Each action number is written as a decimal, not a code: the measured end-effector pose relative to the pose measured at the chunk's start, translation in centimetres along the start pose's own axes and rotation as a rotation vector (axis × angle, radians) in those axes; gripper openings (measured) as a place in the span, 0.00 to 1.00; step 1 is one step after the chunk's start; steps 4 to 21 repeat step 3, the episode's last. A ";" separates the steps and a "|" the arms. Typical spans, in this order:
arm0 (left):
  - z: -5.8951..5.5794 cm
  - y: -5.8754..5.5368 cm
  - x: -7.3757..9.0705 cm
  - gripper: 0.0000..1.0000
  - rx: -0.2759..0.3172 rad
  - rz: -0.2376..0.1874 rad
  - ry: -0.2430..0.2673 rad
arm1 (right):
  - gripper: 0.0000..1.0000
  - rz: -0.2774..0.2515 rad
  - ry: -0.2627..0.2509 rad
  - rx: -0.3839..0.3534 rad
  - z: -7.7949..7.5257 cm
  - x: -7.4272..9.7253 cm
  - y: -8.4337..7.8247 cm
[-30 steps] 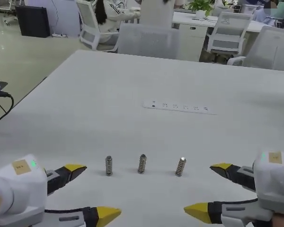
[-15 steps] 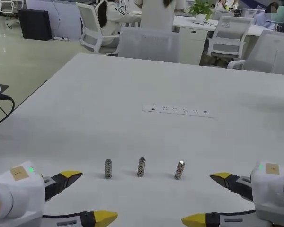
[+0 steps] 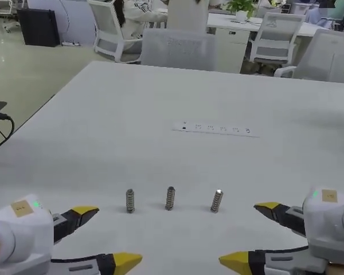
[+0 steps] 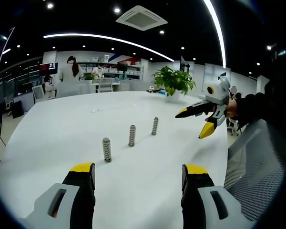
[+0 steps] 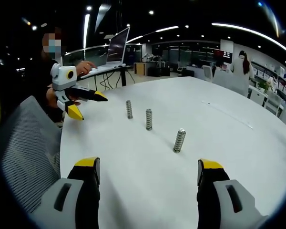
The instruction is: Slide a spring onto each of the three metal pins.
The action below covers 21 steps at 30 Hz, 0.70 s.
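Three springs stand upright in a row on the near part of the table [image 3: 160, 97]: left spring [image 3: 131, 201], middle spring [image 3: 170, 198], right spring [image 3: 217, 201]. They're evenly spaced and not touching. Each one looks seated around its pin. The right pin [image 3: 219, 193] shows a bright tip above the coils; can't make out the other two pins inside theirs

Left gripper [image 3: 116, 236]: jaws spread wide, nothing between them. It's low at the near-left, closer to the person than the row and off to the side of left spring. Right gripper [image 3: 239, 232]: also jaws wide apart, holding nothing. It's at the near-right, off to the side of right spring. Yellow tips on both point inward, and both are well apart from the springs

Clearance:
- Bare tabletop between the two grippers, in front of the row
- A wide bare stretch behind the row up to the power strip [image 3: 215, 129] lying flat on the top, then more bare surface to the far edge
- Chairs [image 3: 178, 50] sit just behind that far edge
- The table's left edge runs diagonally away, with floor [image 3: 40, 74] beyond it and a cable [image 3: 3, 129] past that edge
- The table's right side runs out of the head view, so can't tell where it ends
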State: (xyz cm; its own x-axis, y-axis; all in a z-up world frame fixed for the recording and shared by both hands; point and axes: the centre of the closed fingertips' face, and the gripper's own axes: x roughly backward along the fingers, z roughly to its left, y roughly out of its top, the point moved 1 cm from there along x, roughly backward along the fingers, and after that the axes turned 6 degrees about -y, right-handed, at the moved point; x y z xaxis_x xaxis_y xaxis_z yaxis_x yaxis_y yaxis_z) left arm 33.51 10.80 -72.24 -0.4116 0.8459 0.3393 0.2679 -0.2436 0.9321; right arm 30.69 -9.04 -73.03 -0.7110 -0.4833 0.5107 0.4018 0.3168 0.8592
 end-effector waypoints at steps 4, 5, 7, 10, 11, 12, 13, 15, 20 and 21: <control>0.0 -0.1 0.1 0.71 0.000 0.004 0.005 | 0.83 0.000 0.002 -0.002 0.0 -0.1 0.0; 0.0 -0.1 0.1 0.71 0.000 0.004 0.005 | 0.83 0.000 0.002 -0.002 0.0 -0.1 0.0; 0.0 -0.1 0.1 0.71 0.000 0.004 0.005 | 0.83 0.000 0.002 -0.002 0.0 -0.1 0.0; 0.0 -0.1 0.1 0.71 0.000 0.004 0.005 | 0.83 0.000 0.002 -0.002 0.0 -0.1 0.0; 0.0 -0.1 0.1 0.71 0.000 0.004 0.005 | 0.83 0.000 0.002 -0.002 0.0 -0.1 0.0; 0.0 -0.1 0.1 0.71 0.000 0.004 0.005 | 0.83 0.000 0.002 -0.002 0.0 -0.1 0.0; 0.0 -0.1 0.1 0.71 0.000 0.004 0.005 | 0.83 0.000 0.002 -0.002 0.0 -0.1 0.0; 0.0 -0.1 0.1 0.71 0.000 0.004 0.005 | 0.83 0.000 0.002 -0.002 0.0 -0.1 0.0; 0.0 -0.1 0.1 0.71 0.000 0.004 0.005 | 0.83 0.000 0.002 -0.002 0.0 -0.1 0.0; 0.0 -0.1 0.1 0.71 0.000 0.004 0.005 | 0.83 0.000 0.002 -0.002 0.0 -0.1 0.0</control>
